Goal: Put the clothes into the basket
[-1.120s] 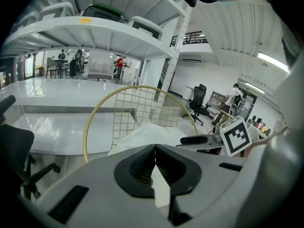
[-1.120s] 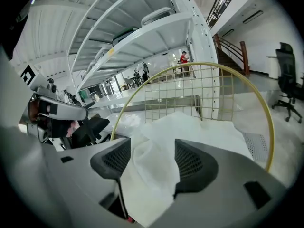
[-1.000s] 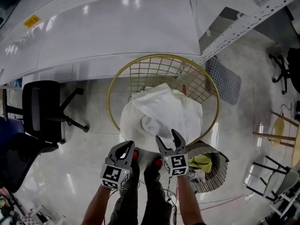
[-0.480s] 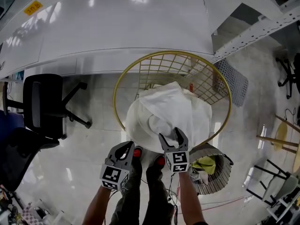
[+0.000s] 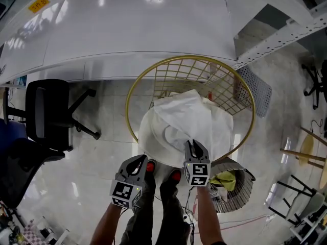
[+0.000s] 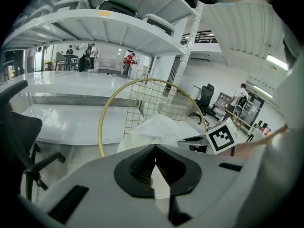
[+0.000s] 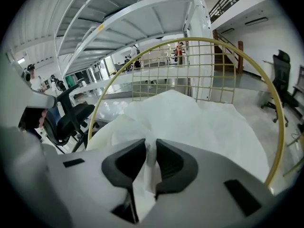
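1. Pinching a fold of the white cloth [image 5: 184, 119], your right tongs [image 5: 193, 147] have just been closing, and the fabric now sits pressed between both pads. The grip is at the near edge of the heap, the part closest to you.
2. Your left tongs [image 5: 139, 160] are pressed together with nothing between them. They hang beside the right pair, just short of the cloth, and look like a spare hand for now.
3. The cloth lies heaped in the gold wire basket [image 5: 189, 57], but its near side drapes over the near rim toward your feet. That overhang is probably why you take hold here: lifting this edge and pushing it forward should bring the rest inside.
4. The far half of the basket shows bare wire, so there is room to push the fabric away from you.
5. The white table [image 5: 127, 29] runs close behind the far rim, so keep the push short.
6. A smaller bin [image 5: 236, 194] sits just beside your right arm, and the office chair [image 5: 48, 111] stands well off to your left.
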`<state>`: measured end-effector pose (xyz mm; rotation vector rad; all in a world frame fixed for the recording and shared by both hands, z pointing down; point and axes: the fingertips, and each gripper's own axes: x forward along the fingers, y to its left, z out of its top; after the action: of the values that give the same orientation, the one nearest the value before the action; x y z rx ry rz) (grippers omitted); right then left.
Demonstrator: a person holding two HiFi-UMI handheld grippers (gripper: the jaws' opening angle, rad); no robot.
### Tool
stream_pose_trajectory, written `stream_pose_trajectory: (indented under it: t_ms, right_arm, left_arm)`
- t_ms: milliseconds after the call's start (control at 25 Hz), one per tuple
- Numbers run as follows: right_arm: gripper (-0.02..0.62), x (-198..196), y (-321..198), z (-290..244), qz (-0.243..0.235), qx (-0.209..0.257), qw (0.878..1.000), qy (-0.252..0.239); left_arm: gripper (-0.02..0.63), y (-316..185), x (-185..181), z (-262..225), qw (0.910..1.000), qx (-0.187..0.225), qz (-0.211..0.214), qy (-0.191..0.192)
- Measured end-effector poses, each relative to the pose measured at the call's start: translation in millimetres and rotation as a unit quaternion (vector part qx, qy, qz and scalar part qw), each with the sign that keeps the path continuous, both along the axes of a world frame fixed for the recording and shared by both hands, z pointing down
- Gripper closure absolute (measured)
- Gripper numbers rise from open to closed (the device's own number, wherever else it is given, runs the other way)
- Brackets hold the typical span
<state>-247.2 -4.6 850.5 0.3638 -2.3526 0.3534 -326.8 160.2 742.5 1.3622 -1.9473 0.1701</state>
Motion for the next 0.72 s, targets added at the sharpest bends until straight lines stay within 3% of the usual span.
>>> stream_pose_trajectory:
  t_ms: [200, 720]
  right_arm:
    - [0.548, 1.0, 0.2, -6.7, 0.002, 0.005, 1.0, -0.007]
    - [0.558, 11.8, -16.7, -74.1, 0.036, 0.036, 0.998, -0.048]
  left_arm:
    - [0.598, 2.6, -0.5, -2.3, 1.0, 0.0, 0.002, -0.004]
    - [0.598, -1.6, 5.6, -50.6, 0.999, 0.029, 0.021, -0.026]
